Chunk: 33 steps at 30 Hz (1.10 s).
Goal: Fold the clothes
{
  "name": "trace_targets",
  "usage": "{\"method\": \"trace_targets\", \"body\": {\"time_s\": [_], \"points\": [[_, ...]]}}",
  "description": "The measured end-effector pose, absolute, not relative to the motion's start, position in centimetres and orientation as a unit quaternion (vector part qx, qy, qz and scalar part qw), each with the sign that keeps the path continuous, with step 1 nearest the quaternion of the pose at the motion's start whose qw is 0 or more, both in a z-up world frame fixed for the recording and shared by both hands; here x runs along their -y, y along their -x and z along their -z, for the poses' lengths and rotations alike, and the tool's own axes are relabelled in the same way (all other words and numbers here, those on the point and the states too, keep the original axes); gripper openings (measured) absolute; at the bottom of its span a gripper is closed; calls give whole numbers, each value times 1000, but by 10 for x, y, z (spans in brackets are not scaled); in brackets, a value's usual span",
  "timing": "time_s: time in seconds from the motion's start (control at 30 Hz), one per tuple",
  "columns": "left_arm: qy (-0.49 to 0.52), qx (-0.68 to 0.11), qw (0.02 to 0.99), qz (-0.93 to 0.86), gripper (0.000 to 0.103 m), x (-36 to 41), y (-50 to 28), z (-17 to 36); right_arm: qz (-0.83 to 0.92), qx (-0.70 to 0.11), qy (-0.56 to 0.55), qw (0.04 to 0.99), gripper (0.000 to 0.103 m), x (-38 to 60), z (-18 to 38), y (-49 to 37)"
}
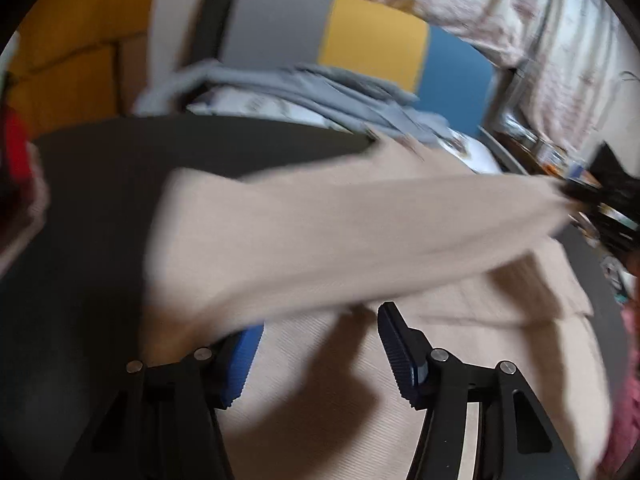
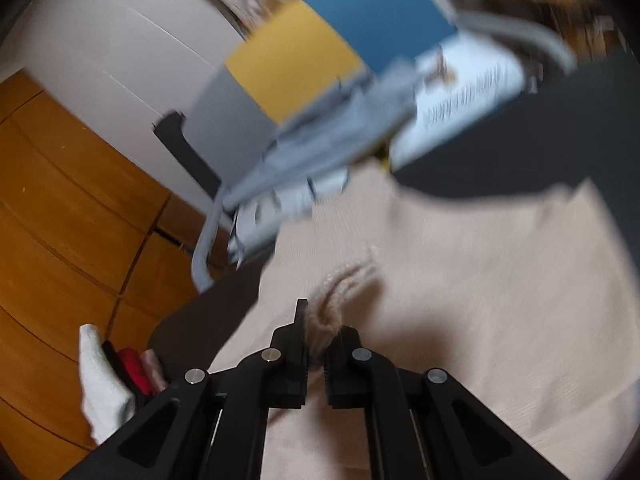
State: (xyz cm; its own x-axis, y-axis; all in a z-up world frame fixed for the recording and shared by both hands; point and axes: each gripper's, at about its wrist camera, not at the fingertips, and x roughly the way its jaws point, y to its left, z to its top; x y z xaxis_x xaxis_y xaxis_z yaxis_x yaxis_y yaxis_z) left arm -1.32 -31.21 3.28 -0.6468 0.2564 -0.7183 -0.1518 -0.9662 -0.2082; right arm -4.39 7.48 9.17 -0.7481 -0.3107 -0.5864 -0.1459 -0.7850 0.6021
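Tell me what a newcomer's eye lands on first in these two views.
The beige garment spread over the dark table fills both views, one part stretched across the left wrist view. The right gripper is shut on a bunched fold of it, while the left gripper stands open above the fabric. Behind the table, a chair back in grey, yellow and blue blocks stands out.

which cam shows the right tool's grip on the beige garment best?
Right wrist view: the right tool is shut on a bunched ribbed edge of the beige garment, seen close up. The left wrist view shows only a blurred dark shape at the far right edge, where a stretched strip of the garment ends; no grip detail.
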Motion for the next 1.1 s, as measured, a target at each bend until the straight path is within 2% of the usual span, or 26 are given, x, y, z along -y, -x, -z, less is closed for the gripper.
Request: {"method": "trace_targets", "body": {"time_s": [0.1, 0.23, 0.43, 0.53, 0.63, 0.7, 0.9, 1.1], "points": [[405, 84, 99, -905, 61, 329, 16, -29, 887, 300, -351, 18, 5, -91, -88, 37], [423, 92, 89, -897, 60, 337, 12, -18, 859, 301, -414, 2, 5, -104, -35, 35], [431, 83, 89, -894, 60, 346, -5, -16, 846, 343, -408, 1, 5, -118, 2, 11], [436, 64, 103, -892, 60, 351, -23, -19, 838, 343, -424, 5, 11, -122, 0, 9], [427, 44, 100, -898, 60, 360, -48, -27, 852, 297, -427, -63, 23, -130, -21, -1], [408, 52, 89, -907, 60, 368, -54, -35, 870, 259, -407, -100, 24, -130, -39, -12], [406, 38, 60, -911, 60, 341, -13, -41, 904, 190, -383, -4, 24, -94, -68, -6], [441, -2, 37, -897, 62, 298, 34, -23, 889, 121, -441, 21, 24, -60, -43, 28]]}}
